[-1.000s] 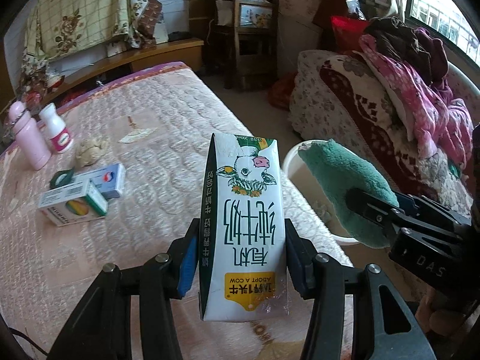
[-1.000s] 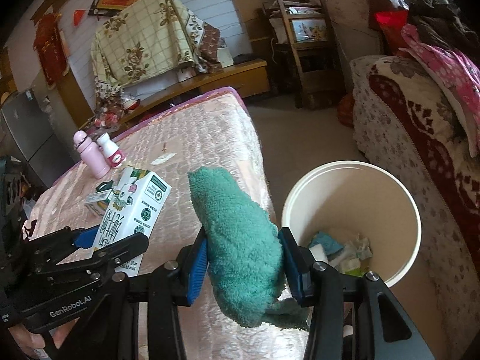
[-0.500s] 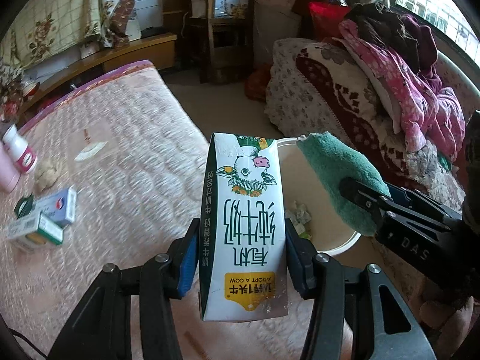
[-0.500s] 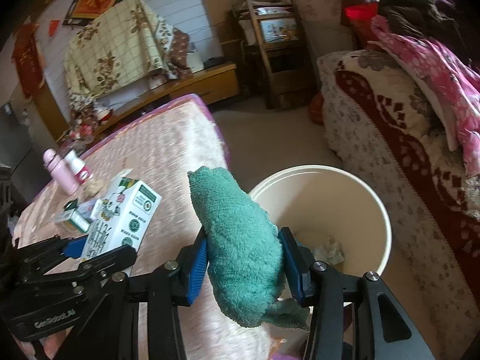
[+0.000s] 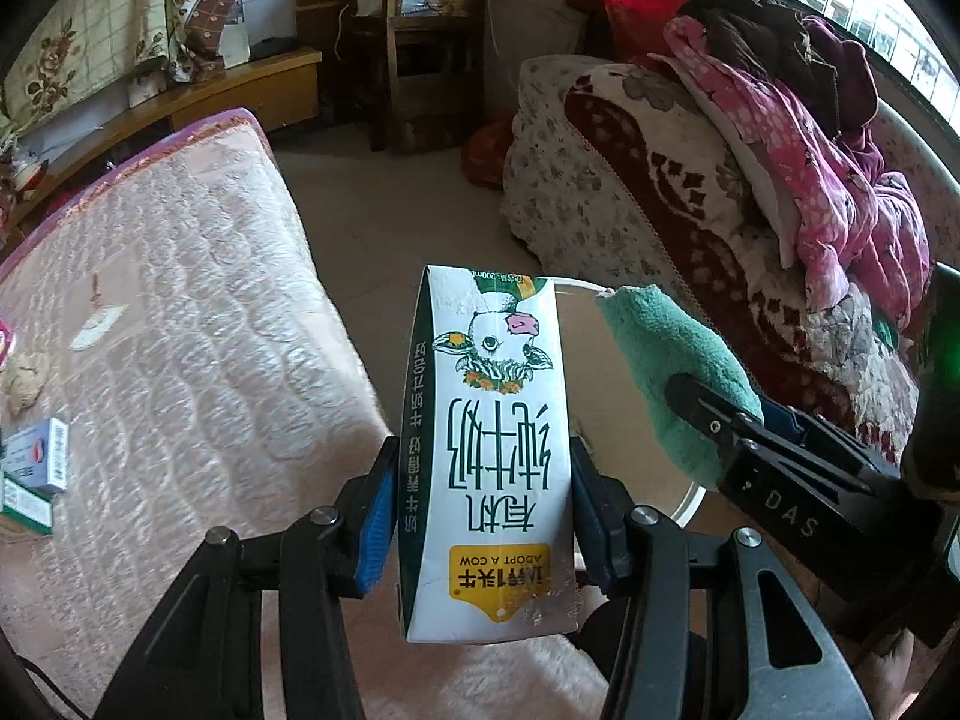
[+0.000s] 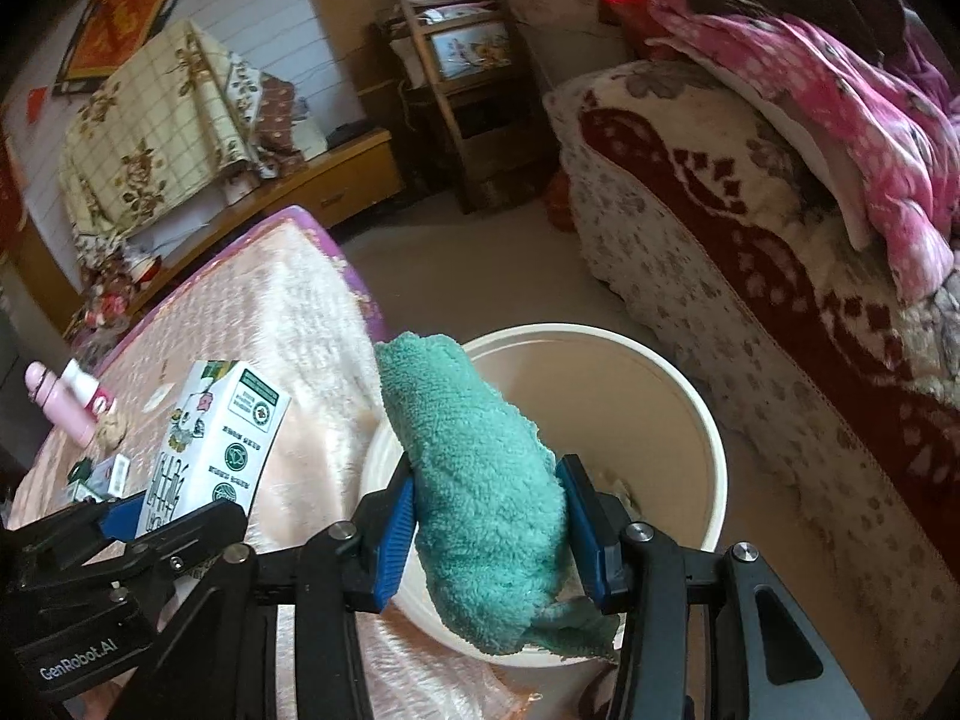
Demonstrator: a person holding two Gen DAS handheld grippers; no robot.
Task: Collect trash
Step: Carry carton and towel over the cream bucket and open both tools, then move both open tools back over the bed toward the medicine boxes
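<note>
My left gripper [image 5: 483,510] is shut on a white and green milk carton [image 5: 492,450] with a cow drawing, held upright over the edge of the pink bed. The same carton [image 6: 210,438] shows at the left of the right wrist view. My right gripper [image 6: 486,531] is shut on a rolled teal towel [image 6: 480,492], which hangs over the near rim of a cream trash bucket [image 6: 696,420]. In the left wrist view the towel [image 5: 672,372] and the right gripper [image 5: 714,408] sit just right of the carton, with the bucket's rim [image 5: 690,501] mostly hidden behind them.
A quilted pink bed [image 5: 168,324] fills the left, with small boxes [image 5: 42,468], a crumpled wad [image 5: 24,378] and pink bottles [image 6: 60,402] on it. A sofa [image 6: 750,252] piled with pink clothes [image 5: 810,180] stands right of the bucket. A wooden chair [image 5: 420,30] stands behind.
Both grippers have swung right, off the bed toward the bucket, which now sits directly under the towel. The boxes and bottles have slid to the left edge. Both grips are unchanged.
</note>
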